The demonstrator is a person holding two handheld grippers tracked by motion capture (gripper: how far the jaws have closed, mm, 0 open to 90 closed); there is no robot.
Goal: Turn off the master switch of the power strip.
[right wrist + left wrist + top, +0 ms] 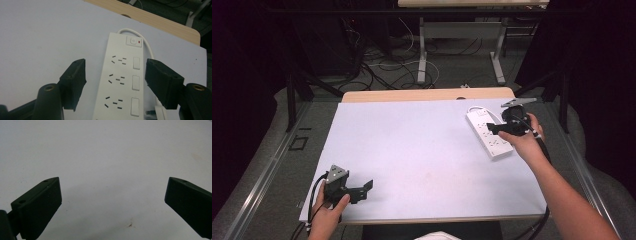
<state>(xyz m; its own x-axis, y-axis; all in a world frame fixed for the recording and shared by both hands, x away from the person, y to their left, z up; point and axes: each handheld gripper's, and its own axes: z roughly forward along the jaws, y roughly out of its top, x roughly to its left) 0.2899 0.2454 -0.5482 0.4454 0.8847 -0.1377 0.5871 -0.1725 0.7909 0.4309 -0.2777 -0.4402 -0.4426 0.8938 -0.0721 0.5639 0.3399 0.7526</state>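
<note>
White worktop (412,150) carries a stiff, light power strip (488,133). My right gripper (115,75) hovers over it, jaws apart; I would grip across its narrow sides. Left gripper (362,189) jaws stand wide apart.

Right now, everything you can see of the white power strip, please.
The power strip is a long white plastic bar lying flat on the pale table, near its far right corner. Its top carries rows of socket slots, each beside a white rocker switch, and a main button with a small red light at the far end. A white cord loops out of that end. The right gripper hovers over it, jaws open to either side, apparently not pressing it.
</note>
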